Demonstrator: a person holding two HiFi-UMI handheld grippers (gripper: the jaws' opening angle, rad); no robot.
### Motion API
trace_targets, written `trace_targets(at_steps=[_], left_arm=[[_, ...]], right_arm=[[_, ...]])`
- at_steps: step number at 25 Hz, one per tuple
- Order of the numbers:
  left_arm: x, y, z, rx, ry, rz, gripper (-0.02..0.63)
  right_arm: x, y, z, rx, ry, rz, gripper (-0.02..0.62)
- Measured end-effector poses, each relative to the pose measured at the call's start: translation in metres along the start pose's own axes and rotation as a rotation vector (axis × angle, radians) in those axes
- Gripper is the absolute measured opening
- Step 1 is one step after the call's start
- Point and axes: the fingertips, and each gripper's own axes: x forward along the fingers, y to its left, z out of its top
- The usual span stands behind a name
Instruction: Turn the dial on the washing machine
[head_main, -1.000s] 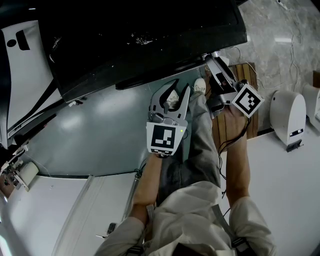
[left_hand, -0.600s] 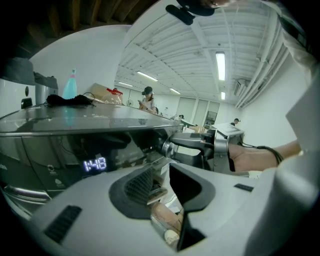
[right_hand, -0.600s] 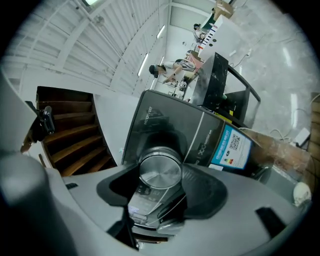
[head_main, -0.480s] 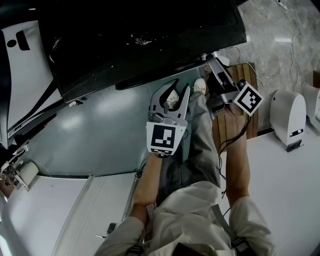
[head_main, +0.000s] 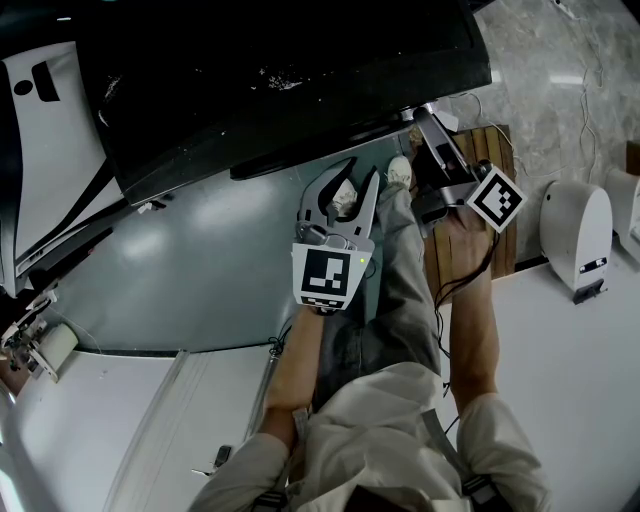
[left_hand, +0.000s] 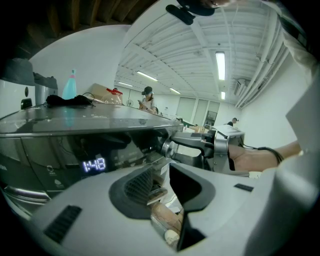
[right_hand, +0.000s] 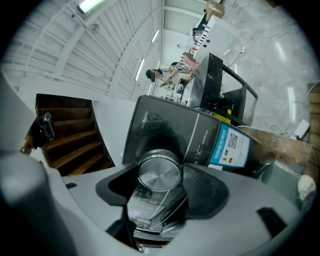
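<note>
Starting at the left of the head view, the washing machine (head_main: 280, 80) is spread dark and glossy from ten o'clock round to one o'clock. In the left gripper view a lit display (left_hand: 94, 165) reading 1:48 is picked out on its front panel at eight o'clock. Up on the lid, at ten o'clock, a pale blue bottle (left_hand: 70, 85) is stood upright close by a black cloth (left_hand: 70, 100).

Now to the centre: the left gripper (head_main: 357, 180) is held apart from the machine, its jaws spread wide and nothing gripped between them. Its marker cube (head_main: 327, 275) is turned up towards the camera.

Moving right, and this is where the action is. The dial (right_hand: 159, 171), a brushed silver knob on the machine's dark panel, is caught squarely by the right gripper (right_hand: 158, 181), whose jaws are closed in against its rim on both sides. In the head view that gripper is pressed up to the machine's front edge at one o'clock.

Just right of the dial, at three o'clock in the right gripper view, a blue label (right_hand: 229, 145) with a square code is stuck on the panel. Farthest right, at three o'clock in the head view, a rounded white appliance (head_main: 575, 235) is stood on a white table (head_main: 560, 380).
</note>
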Motion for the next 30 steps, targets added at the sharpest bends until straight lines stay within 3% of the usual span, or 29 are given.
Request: trace_targets(at_steps=[17,22,30], left_arm=[[-0.002,0.001,-0.002,-0.001,-0.003,0.003,0.110],[-0.002,0.000,-0.002,0.001,-0.004,0.003,0.110],[-0.003,-0.001,-0.003,-0.003,-0.004,0.005,0.110]], right_arm=[[-0.011,0.005,-0.005,-0.246,0.061,-0.061,0.318],[-0.011,0.011,-0.008,-0.419,0.100,-0.099,0.319],[-0.011,0.017,-0.015,-0.786,0.186,-0.207,0.321]])
